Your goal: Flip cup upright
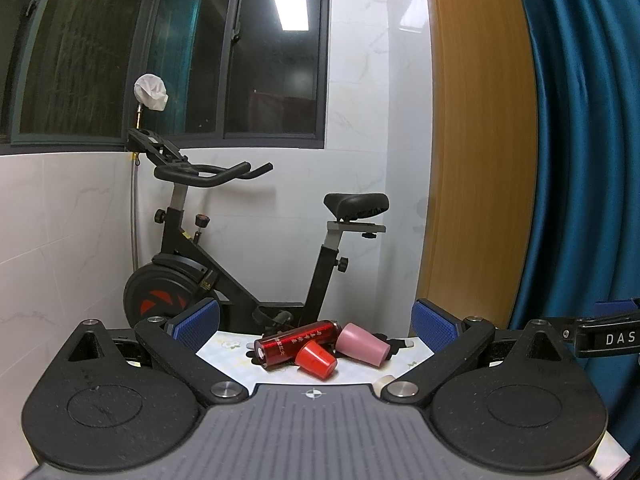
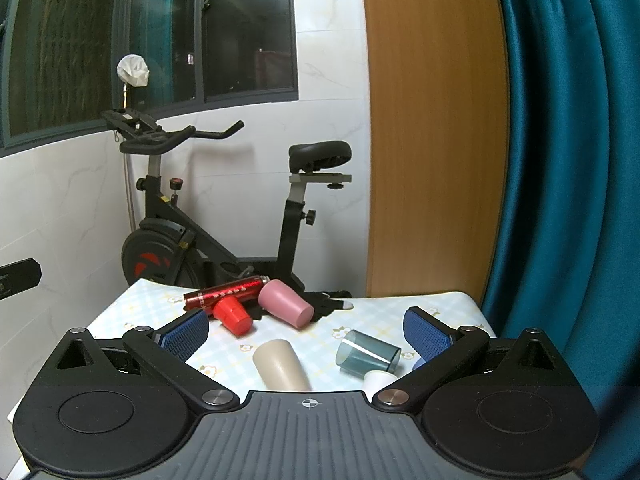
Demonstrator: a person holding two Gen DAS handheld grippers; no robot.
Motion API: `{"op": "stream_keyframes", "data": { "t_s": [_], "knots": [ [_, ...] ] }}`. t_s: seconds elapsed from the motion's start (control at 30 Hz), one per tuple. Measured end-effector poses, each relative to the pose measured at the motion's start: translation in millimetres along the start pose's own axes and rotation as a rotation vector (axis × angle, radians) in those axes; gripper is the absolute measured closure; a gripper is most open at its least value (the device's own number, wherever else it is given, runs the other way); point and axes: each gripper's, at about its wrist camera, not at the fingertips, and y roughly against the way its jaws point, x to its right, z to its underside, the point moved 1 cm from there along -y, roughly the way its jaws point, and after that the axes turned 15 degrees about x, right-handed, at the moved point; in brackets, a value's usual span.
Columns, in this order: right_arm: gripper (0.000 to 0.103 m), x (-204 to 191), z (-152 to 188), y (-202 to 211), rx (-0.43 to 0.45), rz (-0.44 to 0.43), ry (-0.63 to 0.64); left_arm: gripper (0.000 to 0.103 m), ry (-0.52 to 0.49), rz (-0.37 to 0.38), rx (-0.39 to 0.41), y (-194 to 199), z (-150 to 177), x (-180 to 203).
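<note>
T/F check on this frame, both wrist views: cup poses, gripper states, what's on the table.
1. The pink cup lies on its side. True.
2. The right gripper is shut on the beige cup. False: its jaws are spread wide and hold nothing; the beige cup lies on the table between them.
3. The small red cup rests against the red bottle. True.
4. The translucent blue-grey cup stands upright. False: it lies tipped over.
5. The left gripper is open. True.
6. The exercise bike stands on the table. False: it stands on the floor behind it.
</note>
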Motion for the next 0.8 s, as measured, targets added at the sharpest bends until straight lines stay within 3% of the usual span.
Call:
{"op": "stream_keyframes", "data": {
  "t_s": [0.57, 0.8],
  "knots": [
    [0.0, -6.2, 0.0, 2.3, -0.002, -0.012, 0.002, 0.0, 0.014, -0.01, 0.0, -1.0, 1.2, -1.2],
    [0.0, -3.2, 4.0, -0.5, -0.018, -0.018, -0.016, 0.0, 0.059, -0.142, -0.066, -12.0, 10.0, -16.8]
  ]
}}
